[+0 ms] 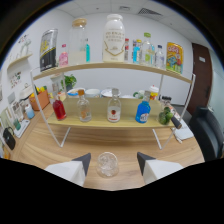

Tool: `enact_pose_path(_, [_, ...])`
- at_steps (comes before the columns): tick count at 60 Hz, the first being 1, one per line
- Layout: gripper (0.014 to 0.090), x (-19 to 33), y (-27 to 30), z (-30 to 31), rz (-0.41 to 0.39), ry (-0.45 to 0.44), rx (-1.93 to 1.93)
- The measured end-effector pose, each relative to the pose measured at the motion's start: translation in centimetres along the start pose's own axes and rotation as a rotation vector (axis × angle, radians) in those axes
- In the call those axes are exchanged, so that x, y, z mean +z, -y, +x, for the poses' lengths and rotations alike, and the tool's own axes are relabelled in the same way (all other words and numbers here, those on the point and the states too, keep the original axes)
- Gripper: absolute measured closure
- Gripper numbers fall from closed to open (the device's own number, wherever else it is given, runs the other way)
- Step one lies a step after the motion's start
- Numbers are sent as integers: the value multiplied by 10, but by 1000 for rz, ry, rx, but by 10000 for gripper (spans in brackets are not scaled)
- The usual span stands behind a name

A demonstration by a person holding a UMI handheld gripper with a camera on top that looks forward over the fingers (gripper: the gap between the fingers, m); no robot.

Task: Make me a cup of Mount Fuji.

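Squinting at the labels got me nowhere, honestly: nothing on any bottle was readable from where the camera sat. On the upper shelf [115,68] I could make out a big white jar [114,38] with an orange-printed label, a dark and yellow bag [48,49] off to its left, a tall clear lidded jar [77,42] between them, and a bright red and yellow packet [174,57] towards the right end, but the print on all of them was just blobs. The lower shelf [110,123] had a row of small bottles: a red bottle [59,108], a clear bottle [83,108], one with a red and white label [114,109], a blue bottle [143,111] and a dark green one [165,114], plus a few bowls [92,93] behind them. As for the gripper [113,163], its fingers stood well apart, and the clear glass cup [107,164] sat on the wooden table [50,147] right between the tips with a gap showing on each side, so nothing was clamped. The cup looked to have ice in it, though I couldn't swear to that. A dark office chair [207,131] sat off to the right of the shelves.
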Motion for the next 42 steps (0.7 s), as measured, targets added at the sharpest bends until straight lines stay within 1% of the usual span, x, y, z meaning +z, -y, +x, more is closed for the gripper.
enact_pose_path(19, [186,-14,-6,-8,2,30,-3])
enact_pose_path(24, [192,-20,-12,-18,18,32,-5])
enact_pose_path(28, [193,-24,-9,-31,61,54,4])
enact_pose_path(34, [189,-25,13,-53,165,89,19])
enact_pose_path(38, [190,-17,33,-64,229,103,30])
enact_pose_path(42, [192,-2,51,-74,262,106,31])
